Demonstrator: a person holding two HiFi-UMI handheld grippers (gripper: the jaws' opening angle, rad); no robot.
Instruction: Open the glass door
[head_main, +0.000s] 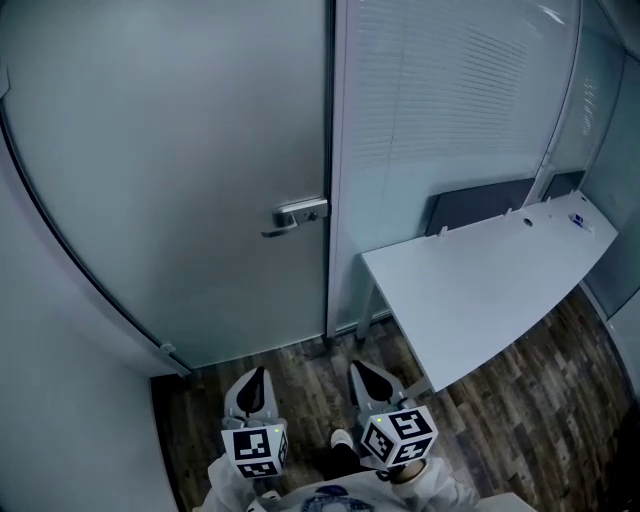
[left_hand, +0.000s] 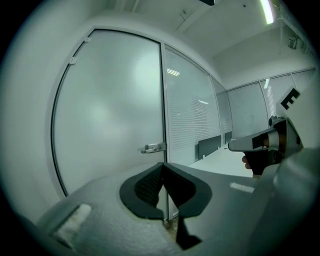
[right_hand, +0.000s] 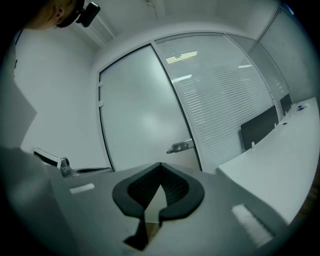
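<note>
Office entry: frosted glass door (head_main: 180, 150) closed, silver lever handle (head_main: 298, 213) untouched; left claw (head_main: 257, 377) and right claw (head_main: 366, 374) clamped together, empty.

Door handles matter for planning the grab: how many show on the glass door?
1. A metal lever handle sits at the right edge of the frosted glass door in the head view. Any handle on the far side is hidden.

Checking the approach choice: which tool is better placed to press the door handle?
Probably left: the left tool points nearly at the handle; the right tool faces the fixed panel by the table.
</note>
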